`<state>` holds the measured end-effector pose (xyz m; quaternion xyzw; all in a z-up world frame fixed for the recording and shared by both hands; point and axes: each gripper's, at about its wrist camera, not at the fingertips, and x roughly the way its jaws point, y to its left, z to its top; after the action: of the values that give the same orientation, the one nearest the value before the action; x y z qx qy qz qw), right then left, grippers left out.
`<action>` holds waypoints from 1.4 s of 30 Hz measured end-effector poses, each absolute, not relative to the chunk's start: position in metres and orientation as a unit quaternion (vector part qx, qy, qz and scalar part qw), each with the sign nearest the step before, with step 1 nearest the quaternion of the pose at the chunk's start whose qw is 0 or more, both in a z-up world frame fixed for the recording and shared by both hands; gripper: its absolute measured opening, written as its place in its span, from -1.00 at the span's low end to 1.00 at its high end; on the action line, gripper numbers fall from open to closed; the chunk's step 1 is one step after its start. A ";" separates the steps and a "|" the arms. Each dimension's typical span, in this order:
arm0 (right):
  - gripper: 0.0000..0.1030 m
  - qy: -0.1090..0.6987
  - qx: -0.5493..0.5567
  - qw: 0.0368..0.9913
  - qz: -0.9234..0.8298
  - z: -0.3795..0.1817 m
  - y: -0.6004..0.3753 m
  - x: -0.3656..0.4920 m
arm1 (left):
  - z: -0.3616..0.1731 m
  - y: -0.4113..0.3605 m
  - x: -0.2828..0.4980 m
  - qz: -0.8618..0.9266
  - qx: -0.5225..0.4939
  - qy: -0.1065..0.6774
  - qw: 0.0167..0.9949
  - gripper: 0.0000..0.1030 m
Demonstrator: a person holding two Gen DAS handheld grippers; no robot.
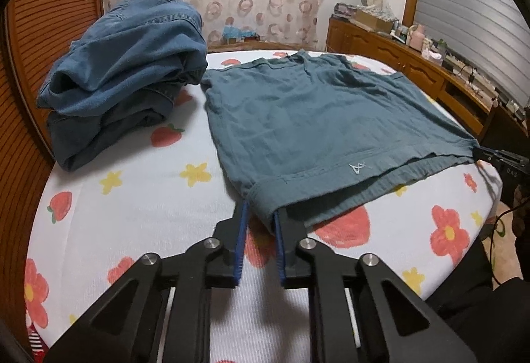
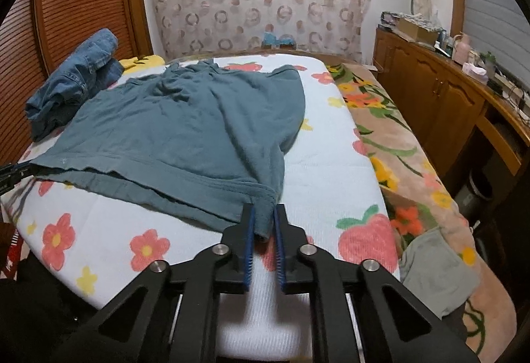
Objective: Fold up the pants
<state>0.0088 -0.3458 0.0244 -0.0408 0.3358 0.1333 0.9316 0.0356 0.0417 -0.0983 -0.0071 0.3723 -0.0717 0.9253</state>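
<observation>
Teal pants (image 1: 298, 117) lie spread flat on the floral sheet (image 1: 139, 204) over the bed, waistband end nearest the cams w/ a small white logo (image 1: 359, 168) on the hem band. Left gripper (image 1: 260, 217) is at the near-left corner of the pants; its blue-padded jaws stand a little apart w/ the corner of the fabric pinched btwn them. Right gripper (image 2: 264, 220) is at the near-right corner, jaws likewise narrow w/ a bunch of hem caught btwn the pads. In the left view the right gripper's tip shows at the far right edge, touching the cloth's corner; in the right view the left one shows at the far left edge, same way. Fabric btwn the two corners looks fairly taut, some wrinkles further back. Folded denim stack (image 1: 122, 71) sits on the sheet just left of the pants, touching or nearly so at the far corner, cannot tell which. A grey cloth (image 2: 437, 273) lies on the flowered blanket (image 2: 397, 144) to the right of the sheet. Wooden cabinet (image 2: 437, 97) along the right wall, top crowded w/ a cardboard box (image 2: 419, 28), contents too small to make out, plus small pink items.
</observation>
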 end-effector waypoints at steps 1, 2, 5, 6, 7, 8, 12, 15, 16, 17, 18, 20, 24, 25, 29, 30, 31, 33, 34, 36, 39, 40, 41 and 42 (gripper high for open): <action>-0.85 0.335 -0.037 0.932 0.137 0.027 -0.348 0.007 | -0.097 0.042 0.035 -0.072 -0.008 0.371 0.926 -0.77; -0.86 0.333 -0.035 0.932 0.139 0.026 -0.353 0.008 | -0.096 0.041 0.034 -0.074 -0.007 0.370 0.926 -0.79; -0.88 0.326 -0.033 0.934 0.142 0.025 -0.364 0.007 | -0.091 0.039 0.032 -0.074 -0.005 0.363 0.929 -0.82; -0.88 0.323 -0.031 0.935 0.143 0.024 -0.370 0.009 | -0.088 0.039 0.031 -0.075 -0.006 0.361 0.930 -0.82; -0.88 0.322 -0.031 0.935 0.145 0.024 -0.372 0.010 | -0.086 0.040 0.030 -0.076 -0.007 0.358 0.930 -0.83; -0.88 0.322 -0.032 0.935 0.146 0.023 -0.370 0.009 | -0.083 0.039 0.028 -0.077 -0.006 0.357 0.931 -0.83; -0.89 0.321 -0.040 0.934 0.152 0.026 -0.367 0.000 | -0.082 0.042 0.018 -0.076 -0.006 0.357 0.931 -0.85; -0.89 0.329 -0.046 0.931 0.152 0.023 -0.369 -0.003 | -0.092 0.045 0.016 -0.078 -0.011 0.370 0.926 -0.85; -0.89 0.334 -0.043 0.929 0.153 0.019 -0.371 -0.004 | -0.097 0.046 0.016 -0.076 -0.010 0.375 0.924 -0.85; -0.89 0.339 -0.040 0.927 0.156 0.015 -0.371 -0.005 | -0.101 0.046 0.016 -0.076 -0.011 0.380 0.922 -0.85; -0.89 0.344 -0.039 0.925 0.157 0.012 -0.370 -0.005 | -0.104 0.046 0.016 -0.076 -0.011 0.383 0.921 -0.85; -0.89 0.351 -0.043 0.922 0.157 0.007 -0.369 -0.005 | -0.105 0.046 0.015 -0.076 -0.014 0.381 0.921 -0.85; -0.89 0.352 -0.038 0.921 0.161 0.007 -0.367 -0.007 | -0.102 0.042 0.014 -0.071 -0.002 0.383 0.921 -0.78; -0.89 0.349 -0.035 0.922 0.161 0.011 -0.368 -0.005 | -0.100 0.041 0.014 -0.068 0.003 0.383 0.921 -0.75; -0.83 0.335 -0.040 0.928 0.161 0.024 -0.362 -0.008 | -0.092 0.044 0.010 -0.059 0.012 0.370 0.927 -0.36; -0.83 0.330 -0.044 0.929 0.161 0.026 -0.359 -0.009 | -0.092 0.045 0.011 -0.057 0.010 0.367 0.929 -0.23; -0.82 0.326 -0.045 0.930 0.162 0.027 -0.357 -0.010 | -0.090 0.047 0.011 -0.054 0.009 0.362 0.930 -0.16; -0.82 0.318 -0.046 0.933 0.163 0.030 -0.355 -0.011 | -0.087 0.052 0.011 -0.046 0.011 0.354 0.934 -0.05; -0.82 0.313 -0.046 0.935 0.163 0.031 -0.353 -0.011 | -0.086 0.053 0.012 -0.043 0.011 0.354 0.934 -0.01; -0.79 0.303 -0.044 0.938 0.164 0.034 -0.348 -0.011 | -0.084 0.060 0.015 -0.046 0.001 0.355 0.934 0.40; -0.56 0.290 -0.050 0.941 0.166 0.036 -0.342 -0.009 | -0.081 0.067 0.015 -0.040 -0.007 0.347 0.937 0.53; -0.45 0.287 -0.053 0.942 0.166 0.037 -0.340 -0.009 | -0.081 0.069 0.015 -0.039 -0.006 0.347 0.937 0.53; -0.42 0.284 -0.055 0.943 0.166 0.036 -0.337 -0.009 | -0.081 0.070 0.016 -0.038 -0.005 0.349 0.936 0.59; -0.37 0.281 -0.056 0.943 0.168 0.036 -0.335 -0.008 | -0.081 0.072 0.017 -0.038 -0.002 0.351 0.936 0.59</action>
<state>-0.0085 -0.3349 0.0361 -0.0563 0.2812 0.1678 0.9432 0.0167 0.0716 -0.0810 -0.0024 0.3510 -0.0375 0.9356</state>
